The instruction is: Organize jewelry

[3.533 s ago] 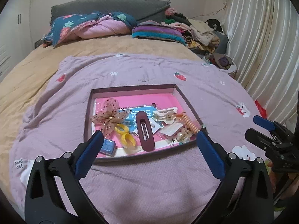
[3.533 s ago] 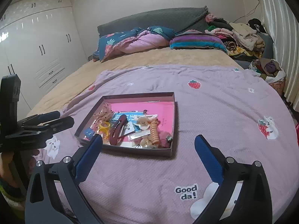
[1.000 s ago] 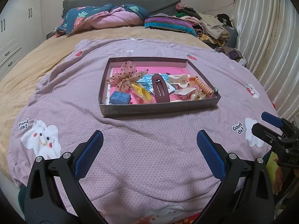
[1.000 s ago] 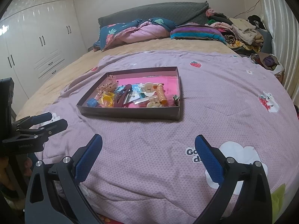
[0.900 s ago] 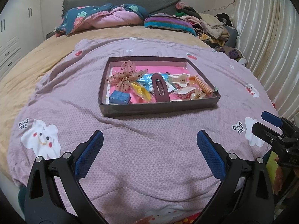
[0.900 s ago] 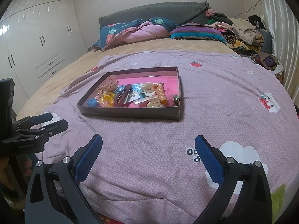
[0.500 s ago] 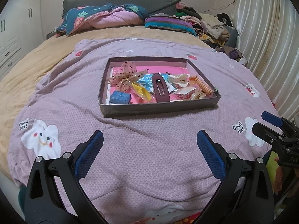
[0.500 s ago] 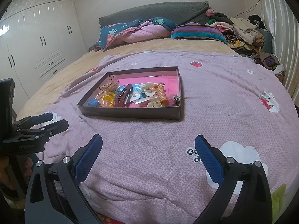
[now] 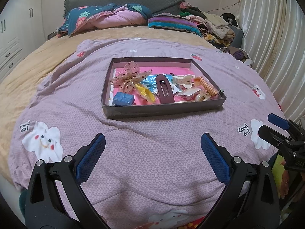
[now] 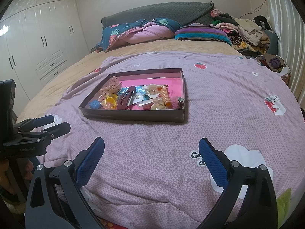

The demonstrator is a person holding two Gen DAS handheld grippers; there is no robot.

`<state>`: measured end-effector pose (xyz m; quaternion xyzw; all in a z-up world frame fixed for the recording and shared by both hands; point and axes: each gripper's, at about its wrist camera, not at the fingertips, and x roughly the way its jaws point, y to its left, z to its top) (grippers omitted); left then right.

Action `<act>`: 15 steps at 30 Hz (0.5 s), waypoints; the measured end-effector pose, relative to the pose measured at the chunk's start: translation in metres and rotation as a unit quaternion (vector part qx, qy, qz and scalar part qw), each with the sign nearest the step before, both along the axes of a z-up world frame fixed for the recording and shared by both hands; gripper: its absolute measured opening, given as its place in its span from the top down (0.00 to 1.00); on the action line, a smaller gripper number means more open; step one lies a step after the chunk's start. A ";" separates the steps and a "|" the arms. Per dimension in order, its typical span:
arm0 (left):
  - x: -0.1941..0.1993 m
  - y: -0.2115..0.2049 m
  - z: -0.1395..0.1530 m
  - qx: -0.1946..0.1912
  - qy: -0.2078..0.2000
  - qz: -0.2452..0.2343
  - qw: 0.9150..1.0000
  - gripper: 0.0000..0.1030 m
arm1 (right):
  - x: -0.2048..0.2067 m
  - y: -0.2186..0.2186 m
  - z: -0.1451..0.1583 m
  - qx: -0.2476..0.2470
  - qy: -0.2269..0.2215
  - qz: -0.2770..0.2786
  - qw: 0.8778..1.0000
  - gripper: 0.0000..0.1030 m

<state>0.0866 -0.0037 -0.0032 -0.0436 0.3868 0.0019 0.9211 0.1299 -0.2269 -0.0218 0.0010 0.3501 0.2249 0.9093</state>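
A shallow dark tray (image 9: 162,110) (image 10: 133,115) with a pink floor sits on the lilac quilt. It holds a dotted fabric bow (image 9: 128,77), a maroon hair clip (image 9: 164,89) (image 10: 126,97), a blue box (image 9: 123,99) (image 10: 94,104), yellow rings (image 10: 110,100), an orange spiral tie (image 9: 209,88) (image 10: 165,95) and a cream clip (image 9: 183,79). My left gripper (image 9: 152,159) is open over bare quilt, well short of the tray. My right gripper (image 10: 151,158) is also open and empty, near the bed's front edge. Each gripper shows at the other view's side.
The lilac quilt (image 9: 152,137) lies over a tan bedspread (image 9: 38,61). Pillows and folded blankets (image 9: 114,18) are stacked at the grey headboard, with a clothes pile (image 9: 215,26) at the back right. Curtains (image 9: 276,38) hang on the right; white wardrobes (image 10: 38,43) stand on the left.
Since 3.5 s ago both grippers have drawn back from the tray toward the bed's front edge. Over the last second nothing has visibly moved.
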 end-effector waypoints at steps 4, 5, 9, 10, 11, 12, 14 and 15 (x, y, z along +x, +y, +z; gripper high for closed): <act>0.000 0.000 0.000 0.001 0.000 0.000 1.000 0.09 | 0.000 0.000 0.001 0.000 0.000 0.000 1.000 0.04; 0.000 0.000 0.000 0.002 0.000 0.001 1.000 0.09 | 0.000 0.000 0.001 0.000 0.000 0.000 1.000 0.04; -0.001 0.000 -0.001 0.002 0.001 0.001 1.000 0.09 | 0.000 0.000 0.001 0.000 0.000 0.000 1.000 0.04; -0.001 0.000 -0.001 0.003 0.001 0.002 1.000 0.09 | -0.001 0.000 0.001 0.000 0.000 0.000 1.000 0.04; -0.001 0.000 -0.001 0.004 0.001 0.002 1.000 0.09 | -0.001 0.000 0.001 0.000 0.000 0.000 1.000 0.04; -0.001 0.001 -0.002 0.004 0.002 0.003 1.000 0.09 | 0.000 0.000 0.000 0.000 0.000 0.000 1.000 0.04; -0.001 0.001 -0.002 0.003 0.002 0.003 1.000 0.09 | 0.000 0.000 0.001 -0.001 0.000 0.000 1.000 0.04; -0.001 0.002 -0.002 0.003 0.003 0.003 1.000 0.09 | 0.000 0.001 0.001 -0.001 0.000 -0.001 1.000 0.04</act>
